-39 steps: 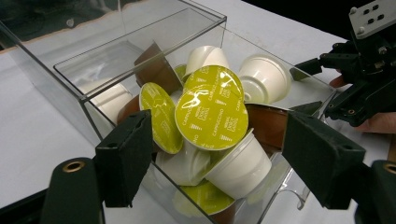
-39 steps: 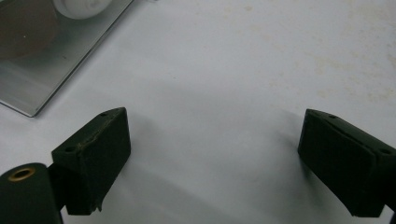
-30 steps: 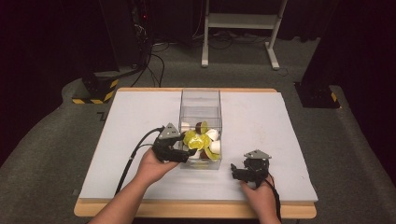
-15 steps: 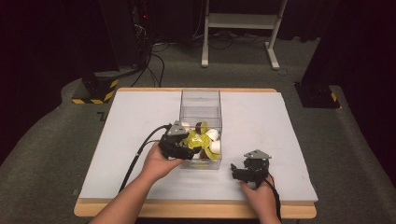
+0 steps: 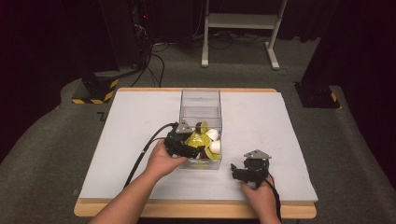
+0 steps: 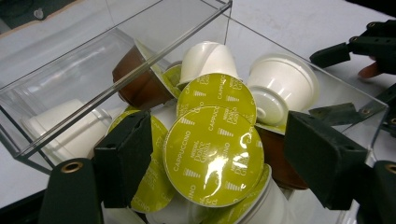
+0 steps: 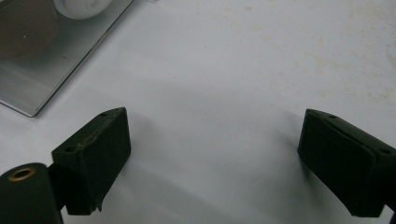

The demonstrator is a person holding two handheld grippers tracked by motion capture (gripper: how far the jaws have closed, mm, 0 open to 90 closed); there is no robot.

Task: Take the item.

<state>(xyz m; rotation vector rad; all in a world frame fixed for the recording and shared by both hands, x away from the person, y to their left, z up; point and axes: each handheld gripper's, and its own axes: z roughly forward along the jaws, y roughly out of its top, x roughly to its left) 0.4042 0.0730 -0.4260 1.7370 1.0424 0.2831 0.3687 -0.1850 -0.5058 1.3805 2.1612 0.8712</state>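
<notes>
A clear plastic box point(image 5: 201, 100) stands mid-table with several coffee capsules heaped in its near end. My left gripper point(image 5: 198, 148) reaches into that end from the left. In the left gripper view it point(image 6: 219, 158) is open, its jaws either side of a capsule with a yellow-green "Cappuccino" lid point(image 6: 212, 156), with gaps on both sides. Around it lie white capsules point(image 6: 285, 91), a brown one point(image 6: 140, 84) and more green lids. My right gripper point(image 5: 234, 171) rests on the table right of the box, open with nothing between its jaws point(image 7: 210, 163).
The white table top point(image 5: 135, 121) has bare room left, right and behind the box. The box's near right corner point(image 7: 46, 70) lies close to the right gripper. A metal stand point(image 5: 238, 28) and cables sit on the floor beyond the table.
My left gripper has moved a little to the right, farther into the box over the capsules. The right gripper has stayed where it was.
</notes>
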